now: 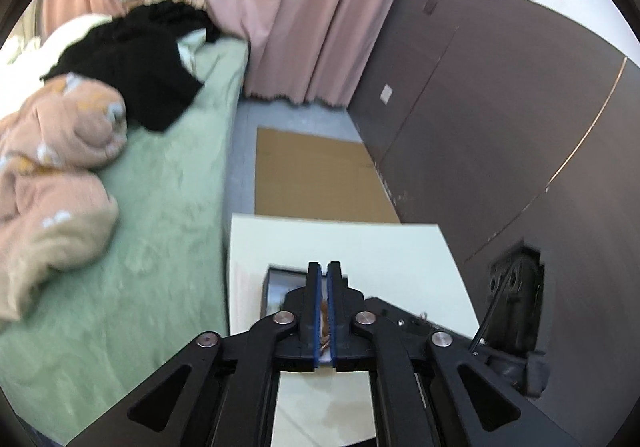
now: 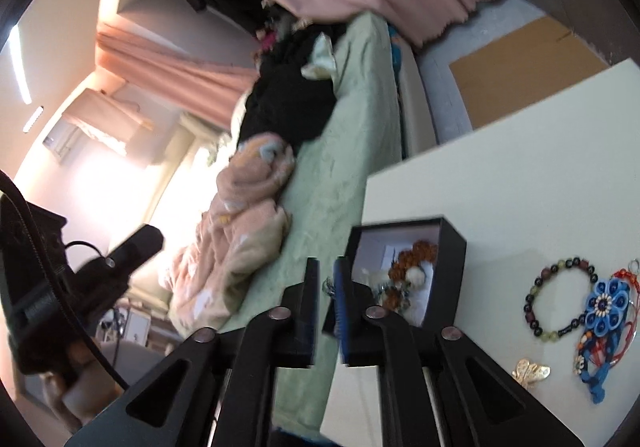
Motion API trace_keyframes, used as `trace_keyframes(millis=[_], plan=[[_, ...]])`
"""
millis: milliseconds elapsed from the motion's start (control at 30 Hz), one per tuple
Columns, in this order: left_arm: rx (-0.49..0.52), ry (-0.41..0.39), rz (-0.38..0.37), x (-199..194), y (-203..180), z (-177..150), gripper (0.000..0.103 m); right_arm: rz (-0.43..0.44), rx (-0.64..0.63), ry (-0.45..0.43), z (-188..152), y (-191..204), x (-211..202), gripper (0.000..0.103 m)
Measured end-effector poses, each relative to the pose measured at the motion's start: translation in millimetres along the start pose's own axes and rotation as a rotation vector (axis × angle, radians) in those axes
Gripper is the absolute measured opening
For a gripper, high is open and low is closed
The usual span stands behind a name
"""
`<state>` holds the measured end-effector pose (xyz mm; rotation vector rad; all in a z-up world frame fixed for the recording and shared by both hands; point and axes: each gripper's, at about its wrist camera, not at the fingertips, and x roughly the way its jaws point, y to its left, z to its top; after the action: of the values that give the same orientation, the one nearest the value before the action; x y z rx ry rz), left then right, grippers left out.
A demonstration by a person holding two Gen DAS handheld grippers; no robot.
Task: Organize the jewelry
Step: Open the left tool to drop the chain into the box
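My left gripper [image 1: 324,267] is shut on a brown beaded piece [image 1: 323,323] and hangs above a black jewelry box [image 1: 276,283] on the white table [image 1: 360,243]. In the right wrist view the black box [image 2: 448,247] stands open with orange beads [image 2: 412,259] and other pieces inside. My right gripper [image 2: 326,267] is nearly shut on a small silvery piece [image 2: 329,287] at the box's left side. A dark bead bracelet [image 2: 556,299], a blue flower ornament [image 2: 604,307] and a gold butterfly brooch [image 2: 530,371] lie on the table to the right.
A green bed [image 1: 168,207] with a pink blanket [image 1: 52,167] and black clothes [image 1: 132,67] lies left of the table. Flat cardboard [image 1: 316,175] lies on the floor beyond. A dark wall [image 1: 520,107] stands on the right, pink curtains [image 1: 304,7] behind.
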<state>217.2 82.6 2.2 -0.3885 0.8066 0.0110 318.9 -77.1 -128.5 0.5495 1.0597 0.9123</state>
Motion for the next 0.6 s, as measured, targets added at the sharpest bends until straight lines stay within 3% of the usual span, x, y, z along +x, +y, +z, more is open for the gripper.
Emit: trace_keyframes(millis=[33, 67, 100, 133, 600], plan=[[-0.008, 0.015, -0.003, 6, 1, -4, 0.023, -0.015, 0.005, 0.024, -1, -1, 3, 0.067], [-0.017, 0.022, -0.009, 10, 3, -7, 0.033, -0.028, 0.005, 0.024, -1, -2, 2, 0.077], [-0.026, 0.021, -0.015, 12, 3, -10, 0.051, -0.043, 0.003, 0.016, -2, -3, 0, 0.077], [-0.036, 0.014, -0.020, 13, 5, -12, 0.061, -0.054, -0.002, 0.012, -2, -4, -3, 0.077], [-0.023, 0.074, -0.059, 50, -17, -44, 0.063, -0.185, 0.075, 0.011, -9, -59, -60, 0.077]])
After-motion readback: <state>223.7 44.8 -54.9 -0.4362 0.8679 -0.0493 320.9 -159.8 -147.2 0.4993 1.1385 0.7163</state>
